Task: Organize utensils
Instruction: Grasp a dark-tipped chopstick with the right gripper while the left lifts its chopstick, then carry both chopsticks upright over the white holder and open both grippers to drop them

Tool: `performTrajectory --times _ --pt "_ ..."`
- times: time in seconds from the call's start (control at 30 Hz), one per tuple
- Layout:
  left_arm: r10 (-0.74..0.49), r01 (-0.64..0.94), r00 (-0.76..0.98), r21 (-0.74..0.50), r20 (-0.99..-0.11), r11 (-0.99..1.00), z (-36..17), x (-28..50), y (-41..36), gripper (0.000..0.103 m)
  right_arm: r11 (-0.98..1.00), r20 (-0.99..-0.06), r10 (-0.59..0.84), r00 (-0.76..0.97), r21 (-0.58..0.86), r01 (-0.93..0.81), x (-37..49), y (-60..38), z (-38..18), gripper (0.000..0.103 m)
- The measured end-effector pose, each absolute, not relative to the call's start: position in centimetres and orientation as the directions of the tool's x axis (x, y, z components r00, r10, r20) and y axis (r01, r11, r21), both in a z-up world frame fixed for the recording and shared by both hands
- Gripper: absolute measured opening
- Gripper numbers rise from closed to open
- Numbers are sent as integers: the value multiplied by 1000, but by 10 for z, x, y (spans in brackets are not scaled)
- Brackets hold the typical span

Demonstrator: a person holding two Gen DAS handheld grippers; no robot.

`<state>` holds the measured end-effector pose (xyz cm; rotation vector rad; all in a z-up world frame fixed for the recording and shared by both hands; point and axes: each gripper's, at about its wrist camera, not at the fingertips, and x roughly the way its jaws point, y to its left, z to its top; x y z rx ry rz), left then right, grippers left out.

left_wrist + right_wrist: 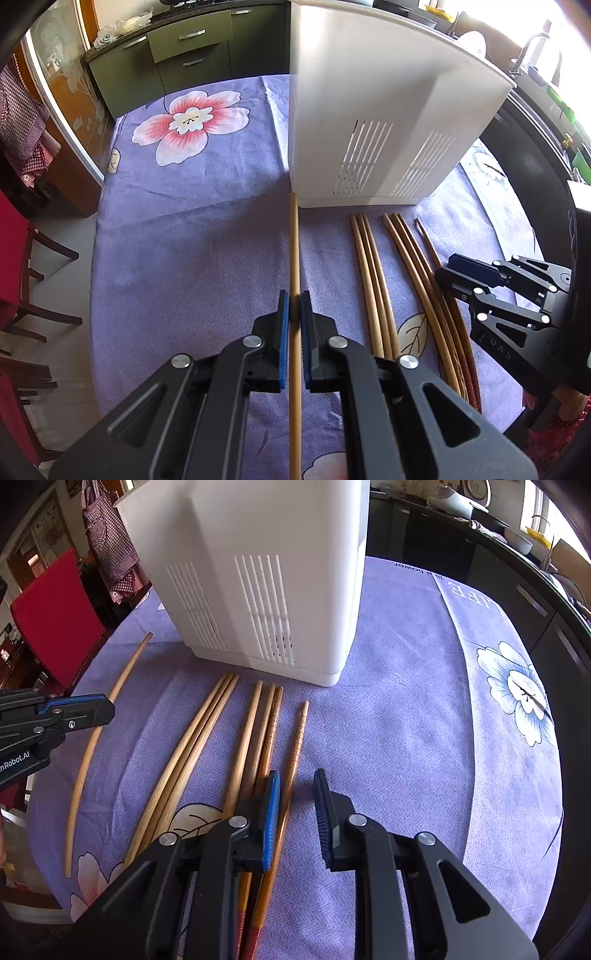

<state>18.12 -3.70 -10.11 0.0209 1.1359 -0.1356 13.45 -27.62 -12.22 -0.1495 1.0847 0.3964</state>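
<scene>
The left gripper [294, 308] has its jaws drawn in narrow on a single pale chopstick [294, 251], which runs straight down the line of the fingers, its far tip reaching the near left corner of the white utensil holder [369, 110]. Whether the stick is lifted clear of the purple flowered cloth [192, 240] on the desk or just resting on it, I cannot tell; from the right wrist view it looks to lie low along the cloth at the far left [92, 738]. Its long axis points almost at the holder's base, so the coming move, as I judge it, turns on tipping that stick upright and carrying it up over the holder's rim, which stands well above the jaws.

The right gripper [295, 805] hovers low over the rest of the chopsticks [207, 731], jaws set wide and holding nothing. Those sticks lie side by side just in front of the holder, long axes running toward it, a little fanned. The blue pad of its left finger [271, 812] sits over the two darker, ridged sticks; the rightmost of these [298, 738] lies nearly between the jaws. The right hand is plainly the nearer one for that bundle; the left is occupied.
</scene>
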Motion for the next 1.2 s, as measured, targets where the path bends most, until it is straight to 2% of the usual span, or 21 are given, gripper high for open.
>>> performTrajectory --times 0.1,0.17,0.23,0.27,0.47,0.83,1.2 --pt "-100 123 414 -53 -905 991 -101 181 -39 6 915 -888 222 403 46 -402 136 -270 -124 27" --pt "-102 126 413 -54 -905 991 -101 180 -39 6 918 -887 207 412 30 -395 136 -266 -124 27" --pt "-103 126 415 -55 -904 991 -100 180 -39 6 925 -887 202 416 33 -377 137 -267 -123 8" --pt "-103 126 416 -55 -904 990 -99 180 -39 6 929 -885 204 420 40 -368 139 -269 -123 7" --pt "-111 128 426 -62 -898 990 -90 179 -35 6 930 -838 278 470 112 -350 130 -288 -97 7" --pt "-143 147 501 -79 -853 986 -46 164 -30 6 903 -688 413 596 224 -367 102 -330 -17 7" --pt "-180 185 548 -91 -817 978 -16 146 -30 6 884 -637 459 620 254 -393 83 -334 13 7"
